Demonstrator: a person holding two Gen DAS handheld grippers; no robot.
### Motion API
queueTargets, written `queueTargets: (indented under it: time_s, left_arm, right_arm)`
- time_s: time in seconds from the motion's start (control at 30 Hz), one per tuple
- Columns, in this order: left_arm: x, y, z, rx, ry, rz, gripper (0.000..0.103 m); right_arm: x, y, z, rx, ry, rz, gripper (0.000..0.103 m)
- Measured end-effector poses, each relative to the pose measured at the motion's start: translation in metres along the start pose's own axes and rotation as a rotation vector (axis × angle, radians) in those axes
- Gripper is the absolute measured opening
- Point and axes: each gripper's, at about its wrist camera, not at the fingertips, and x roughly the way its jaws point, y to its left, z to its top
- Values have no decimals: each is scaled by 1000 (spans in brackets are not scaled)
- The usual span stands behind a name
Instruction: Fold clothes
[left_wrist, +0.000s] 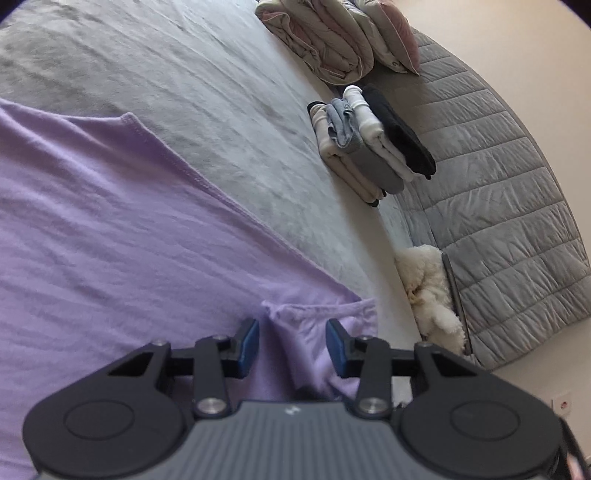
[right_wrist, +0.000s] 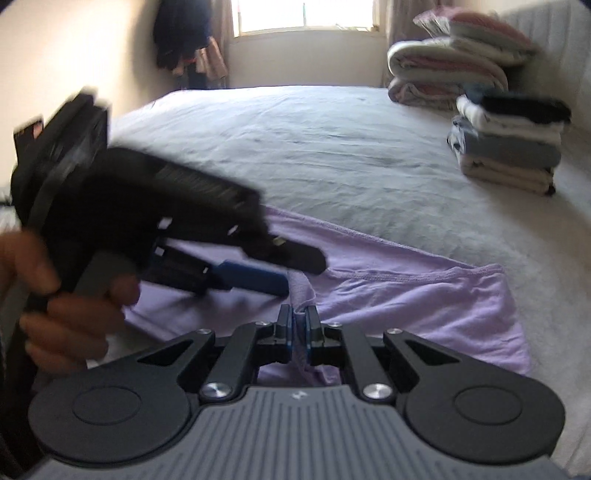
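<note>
A lilac T-shirt (left_wrist: 110, 229) lies spread on the grey bed sheet (left_wrist: 207, 74). My left gripper (left_wrist: 291, 343) is open, its blue pads on either side of a bunched fold of the shirt near its sleeve. In the right wrist view the shirt (right_wrist: 424, 306) lies ahead, and my right gripper (right_wrist: 298, 330) is shut on a pinched ridge of its fabric. The left gripper (right_wrist: 291, 275) shows there too, blurred, held in a hand, open just above the same ridge.
A stack of folded clothes (left_wrist: 373, 144) sits near the quilted grey headboard (left_wrist: 498, 206), also in the right wrist view (right_wrist: 509, 147). Folded duvets and pillows (left_wrist: 332, 33) lie beyond it. A white fluffy toy (left_wrist: 428, 291) rests by the headboard. A window (right_wrist: 303, 16) is at the far wall.
</note>
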Motion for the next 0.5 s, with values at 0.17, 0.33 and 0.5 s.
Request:
queueTargets:
  time_s: [0.17, 0.33, 0.5]
  left_arm:
    - [2, -2, -1, 18, -22, 41, 23]
    - [0, -1, 0, 13, -42, 57, 23]
    - [2, -1, -1, 17, -41, 58, 23]
  right_arm:
    - [0, 14, -15, -84, -53, -84, 17]
    - [-6, 20, -23, -112, -98, -119, 42]
    - [-4, 15, -24, -83, -95, -120, 42]
